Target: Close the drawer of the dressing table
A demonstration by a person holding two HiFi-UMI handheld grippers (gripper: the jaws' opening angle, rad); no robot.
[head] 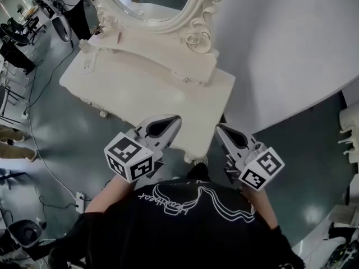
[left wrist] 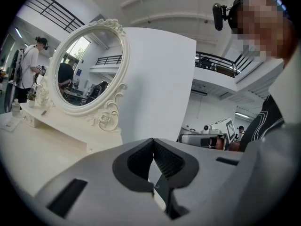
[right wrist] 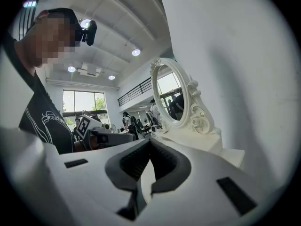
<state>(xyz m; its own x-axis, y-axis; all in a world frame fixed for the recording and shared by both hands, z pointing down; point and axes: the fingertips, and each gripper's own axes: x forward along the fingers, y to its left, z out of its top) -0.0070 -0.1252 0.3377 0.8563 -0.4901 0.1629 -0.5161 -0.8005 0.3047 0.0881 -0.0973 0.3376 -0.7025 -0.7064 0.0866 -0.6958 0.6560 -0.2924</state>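
- At the front edge of the cream-white, carved wooden dressing table, the left gripper and right gripper are hovering with their jaws pressed together, gripping nothing.
- The drawer is lying somewhere beneath that edge, hidden from every view.
- Pushing blind is risking a tip glancing off, or an uneven shove jamming the drawer askew.

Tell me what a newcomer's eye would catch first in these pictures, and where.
The white dressing table fills the head view's upper middle, its ornate oval mirror standing at the far edge. Just below it, the left gripper and right gripper point at its near edge, both shut and empty.
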